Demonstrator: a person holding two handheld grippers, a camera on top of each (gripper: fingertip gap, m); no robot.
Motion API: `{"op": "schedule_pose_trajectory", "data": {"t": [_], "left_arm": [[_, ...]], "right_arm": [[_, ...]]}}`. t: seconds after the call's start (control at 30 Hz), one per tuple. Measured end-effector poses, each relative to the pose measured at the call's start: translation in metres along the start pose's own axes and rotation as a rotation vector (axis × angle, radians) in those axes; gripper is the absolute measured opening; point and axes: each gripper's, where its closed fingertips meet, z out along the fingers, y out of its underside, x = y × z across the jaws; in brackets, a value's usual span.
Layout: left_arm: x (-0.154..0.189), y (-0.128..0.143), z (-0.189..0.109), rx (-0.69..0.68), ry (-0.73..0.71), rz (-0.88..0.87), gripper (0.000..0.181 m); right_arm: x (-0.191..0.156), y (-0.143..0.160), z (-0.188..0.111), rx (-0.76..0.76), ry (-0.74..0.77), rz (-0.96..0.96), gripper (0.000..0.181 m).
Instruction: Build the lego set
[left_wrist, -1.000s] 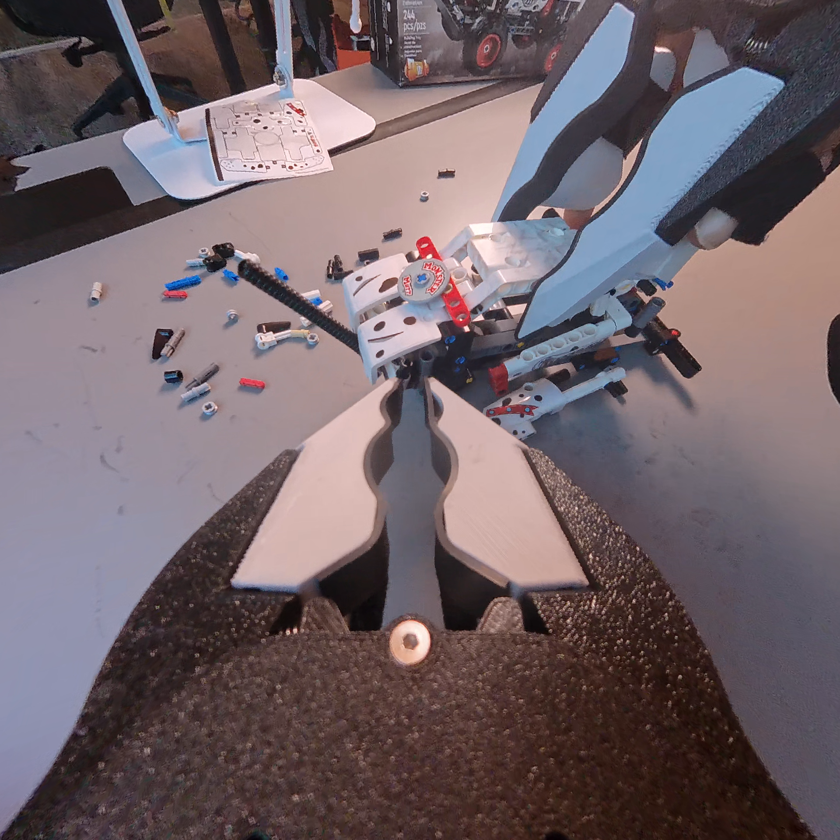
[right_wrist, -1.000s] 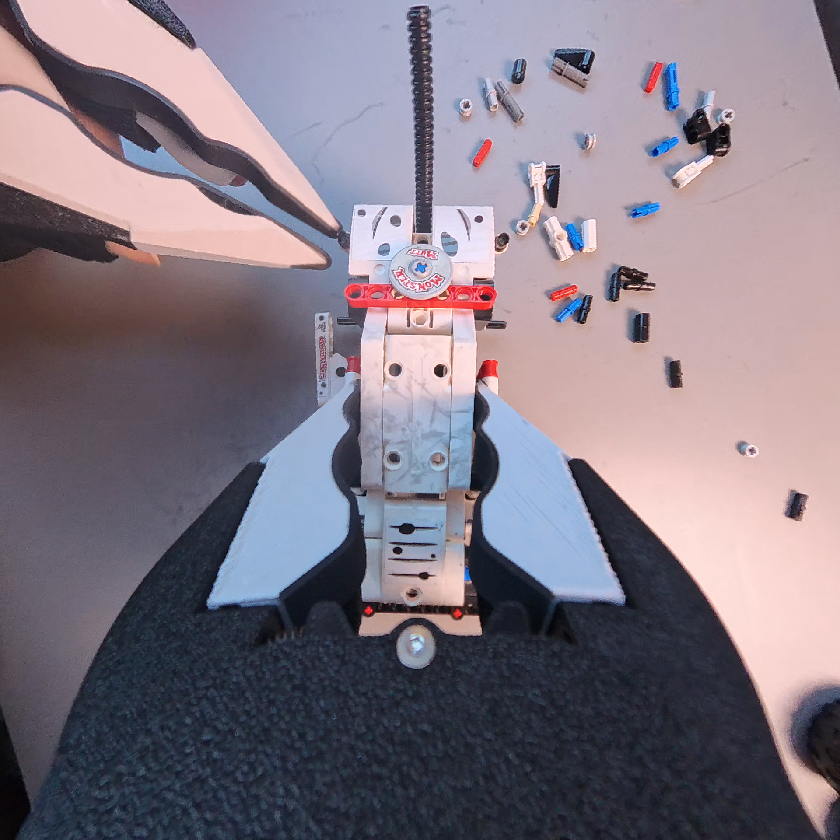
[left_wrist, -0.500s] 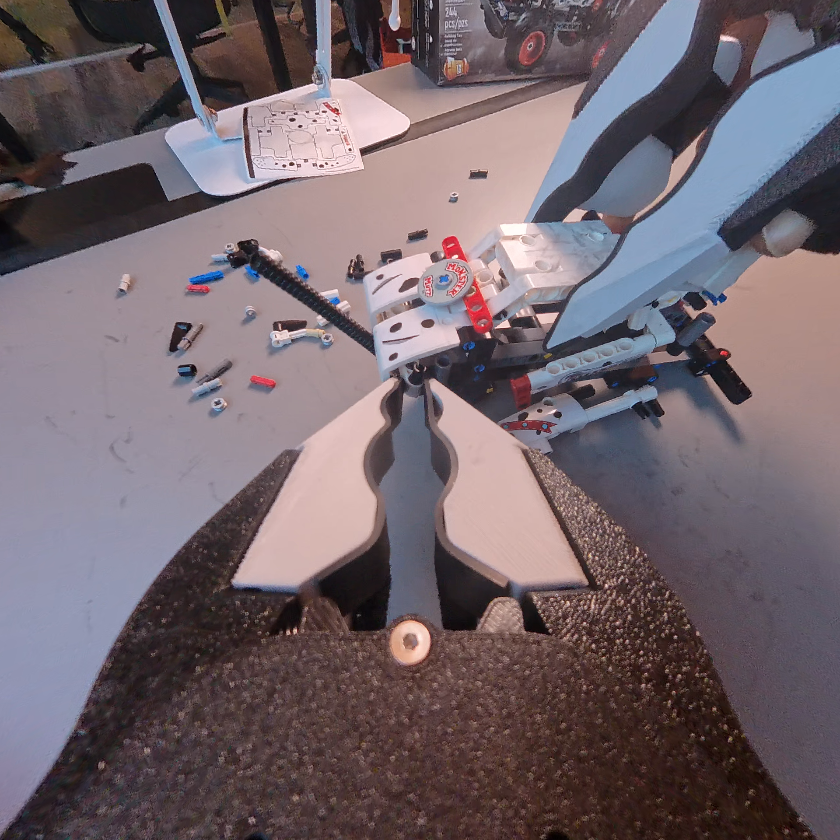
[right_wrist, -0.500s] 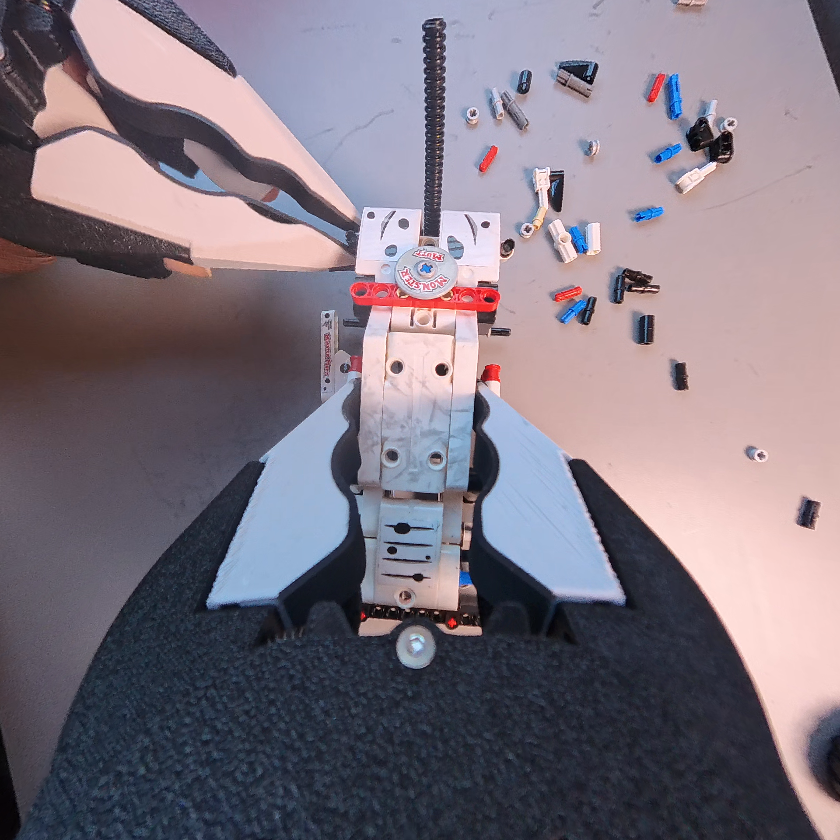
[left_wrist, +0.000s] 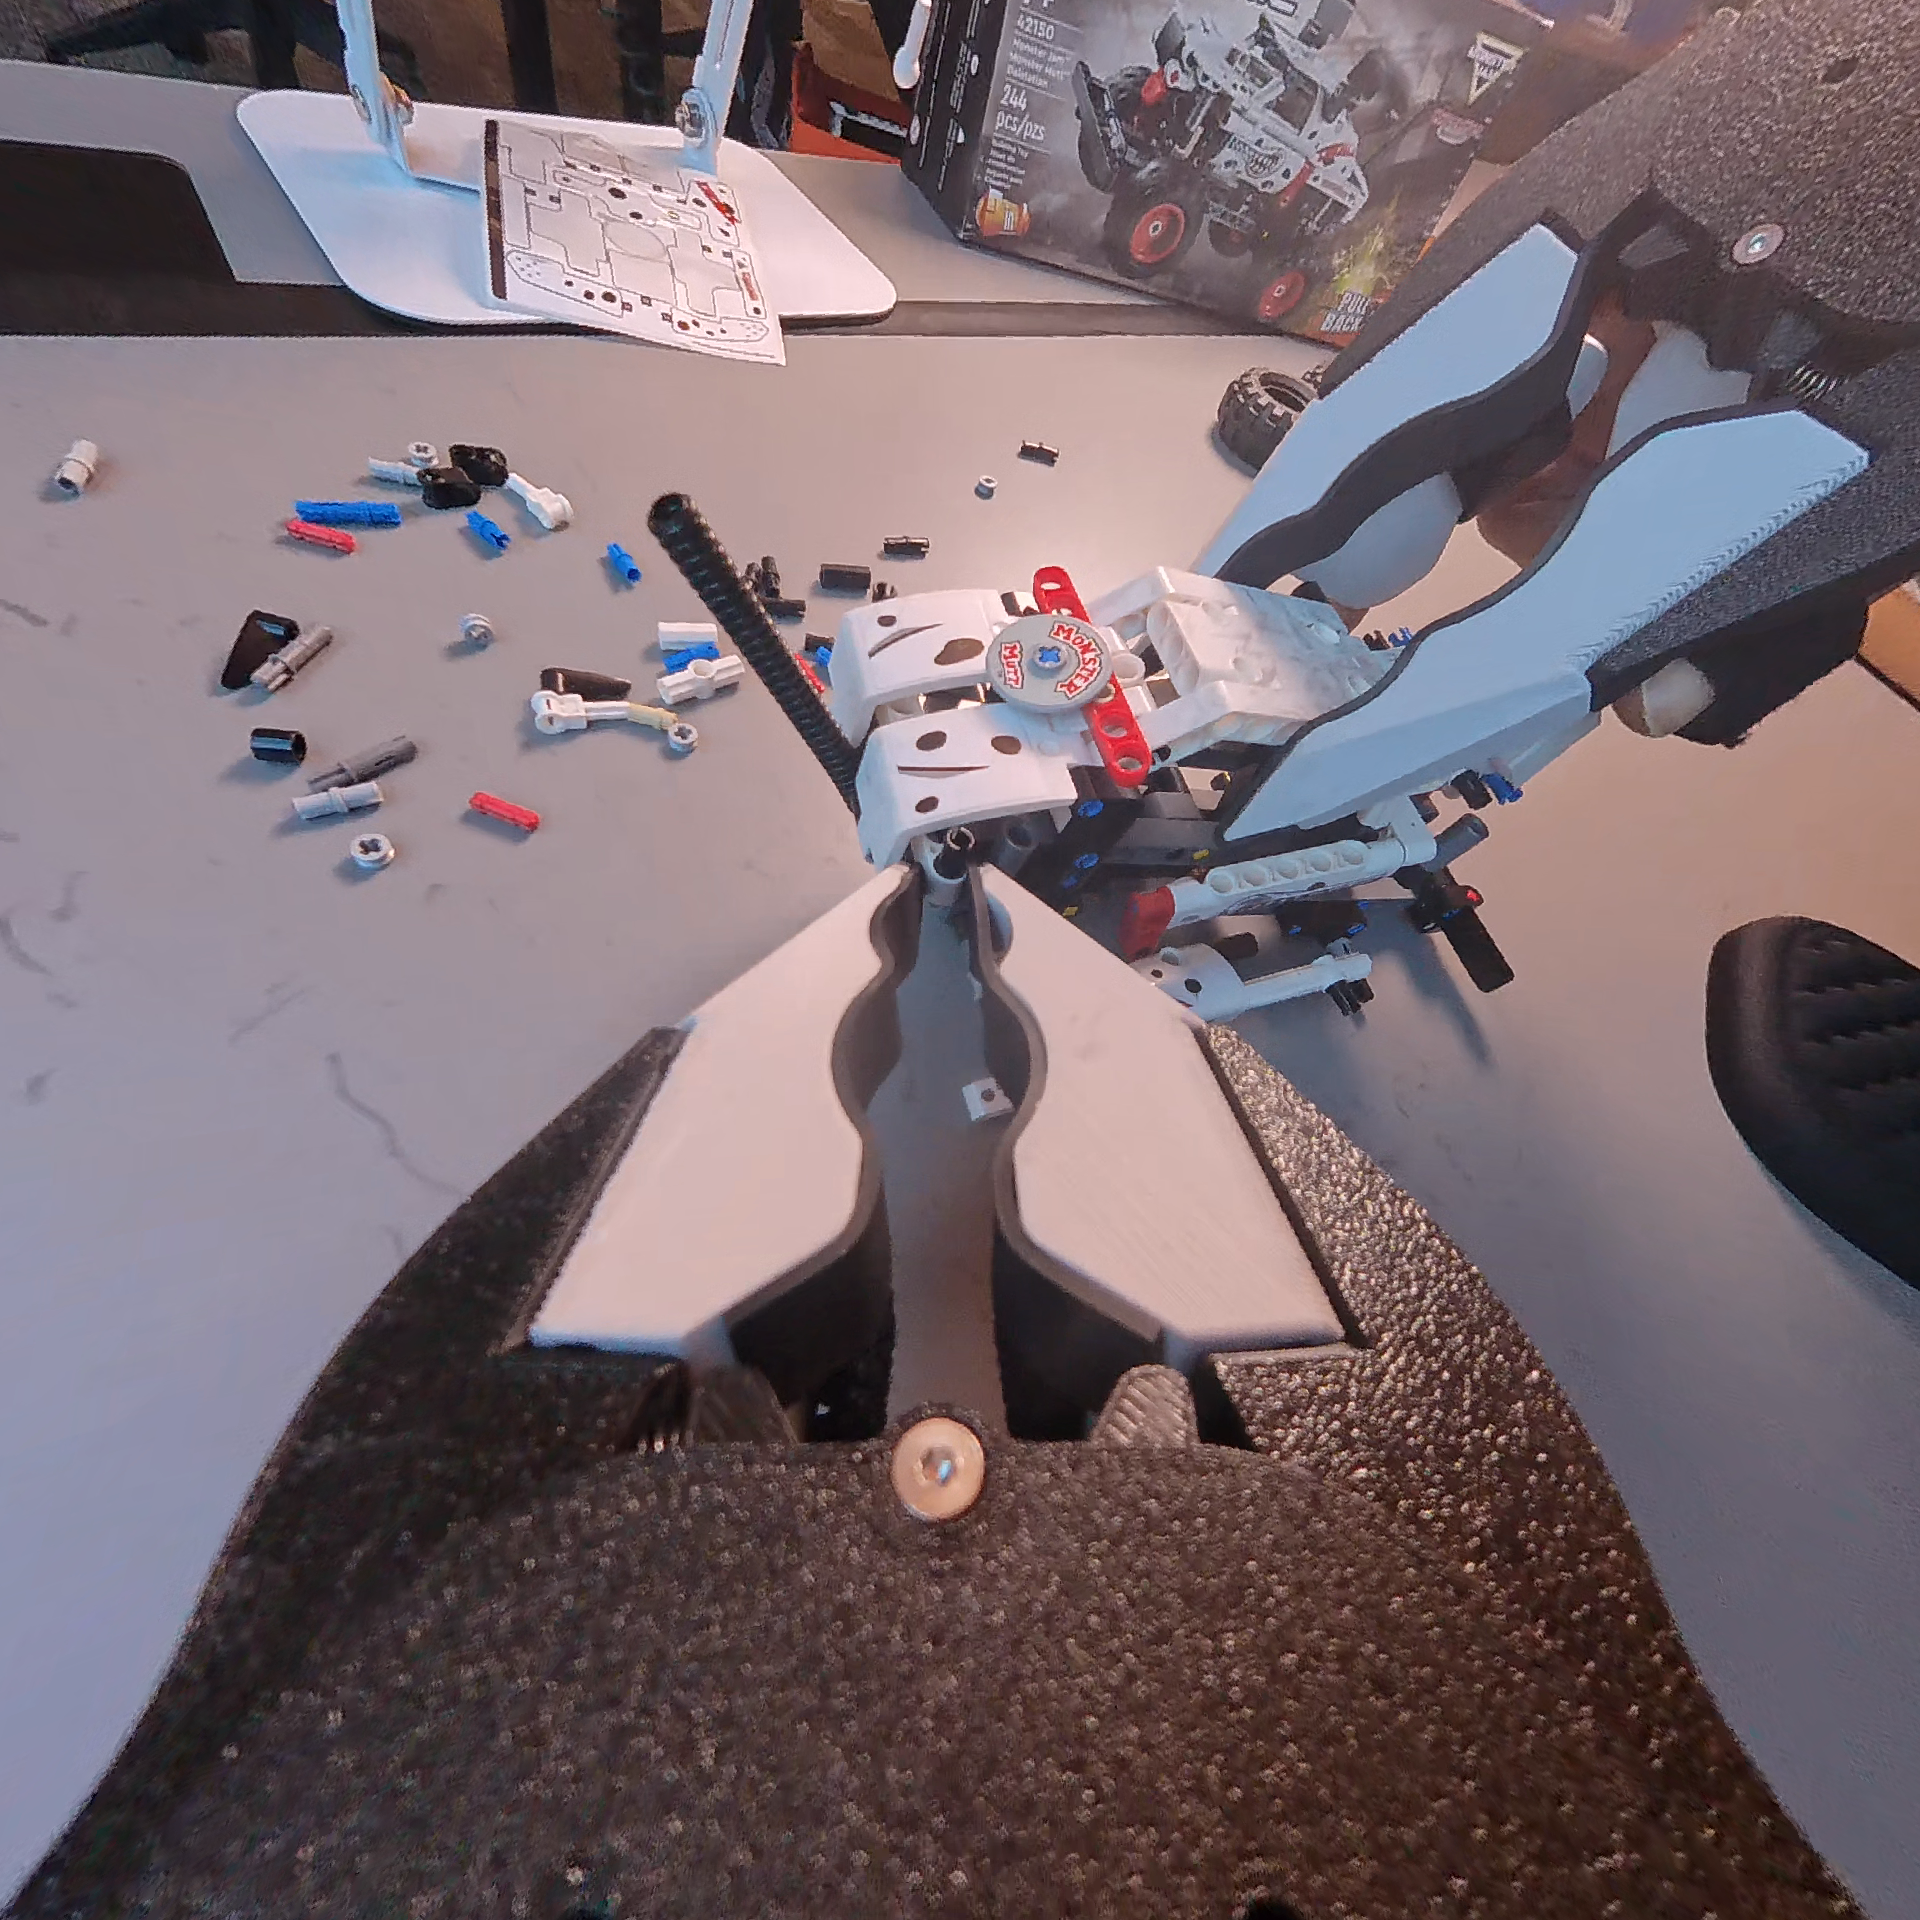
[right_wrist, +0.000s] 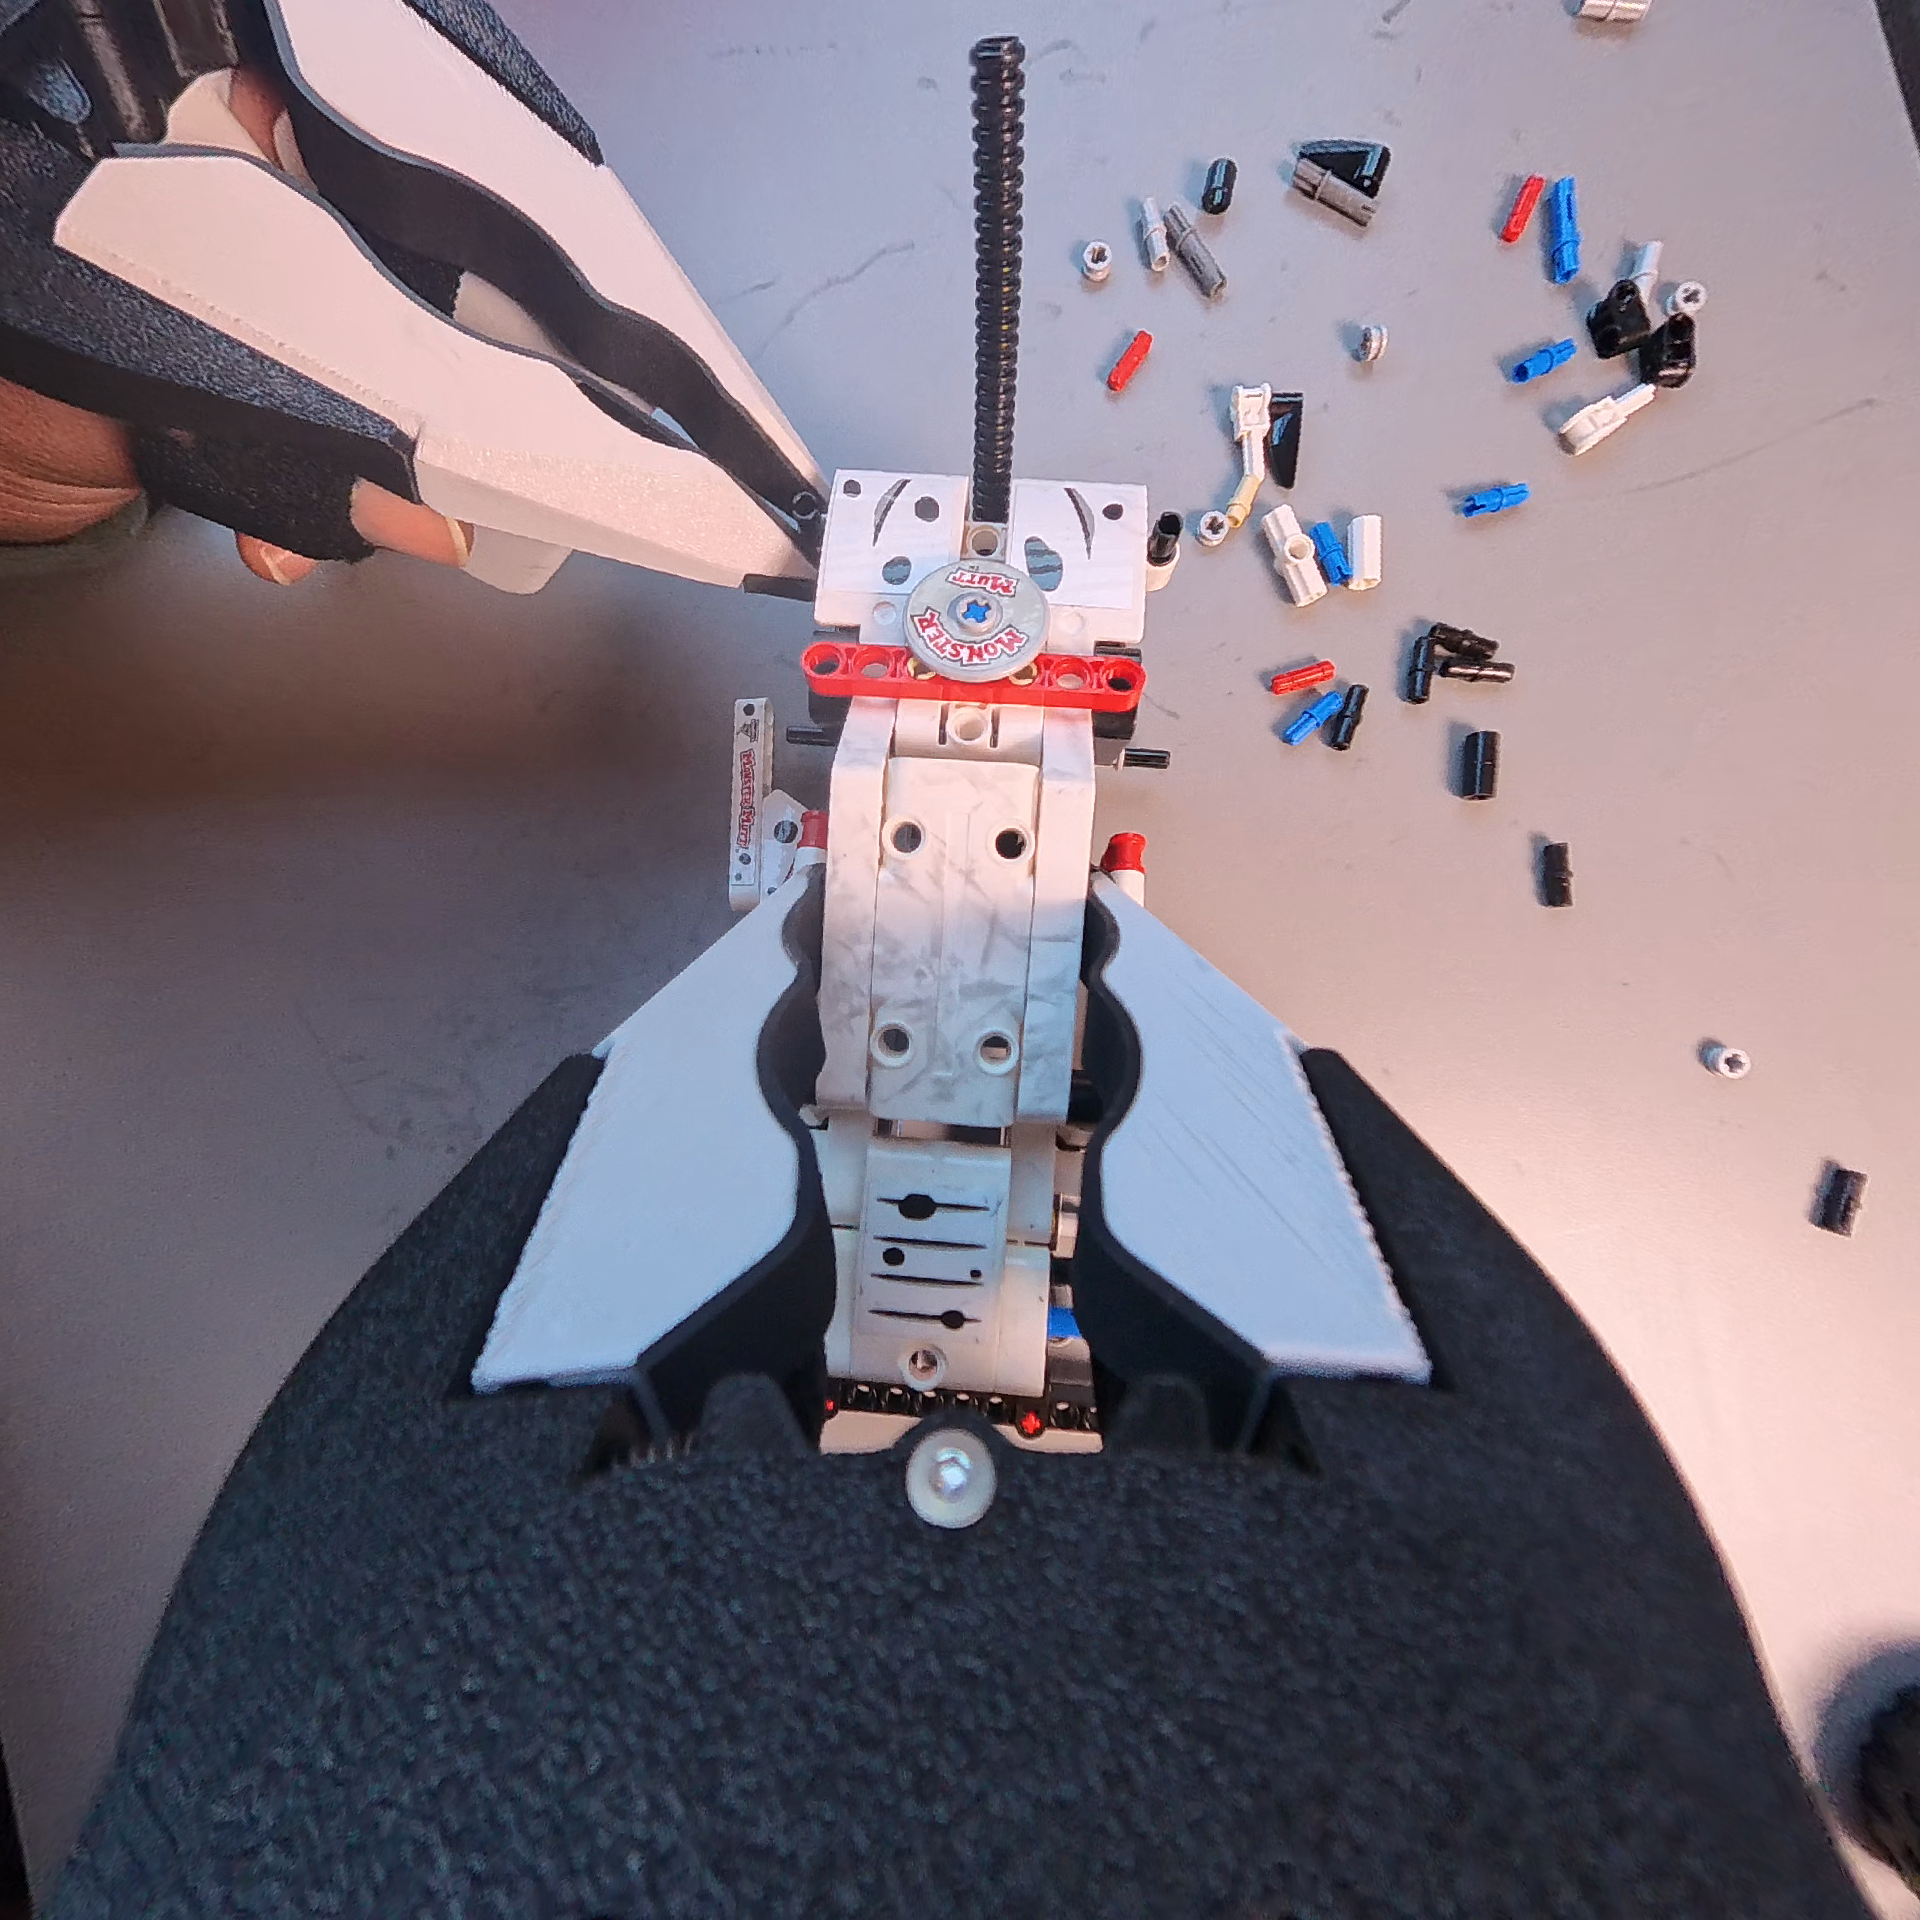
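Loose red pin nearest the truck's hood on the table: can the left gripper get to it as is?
Probably not yet. The left gripper looks shut on a small part at the lego truck front corner, so it must let go first. The red pin itself lies apart on bare table, nothing covering it.

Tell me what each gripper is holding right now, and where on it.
The right gripper clamps the white truck body across its sides at mid-length. The left gripper pinches a small peg at the body's front corner.

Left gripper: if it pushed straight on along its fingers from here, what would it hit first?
The left gripper would meet the white front corner of the lego truck almost at once; its tips already seem to pinch something small there.
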Motion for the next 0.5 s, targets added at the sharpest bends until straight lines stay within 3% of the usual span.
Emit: {"op": "schedule_pose_trajectory", "data": {"t": [0.37, 0.5], "left_arm": [[0.008, 0.004, -0.002, 0.019, -0.041, 0.09, 0.008], [0.008, 0.004, -0.002, 0.03, -0.039, 0.091, 0.008]], "right_arm": [[0.005, 0.004, -0.004, -0.044, -0.04, -0.152, 0.049], [-0.01, -0.012, -0.03, 0.035, 0.038, -0.231, 0.051]]}}
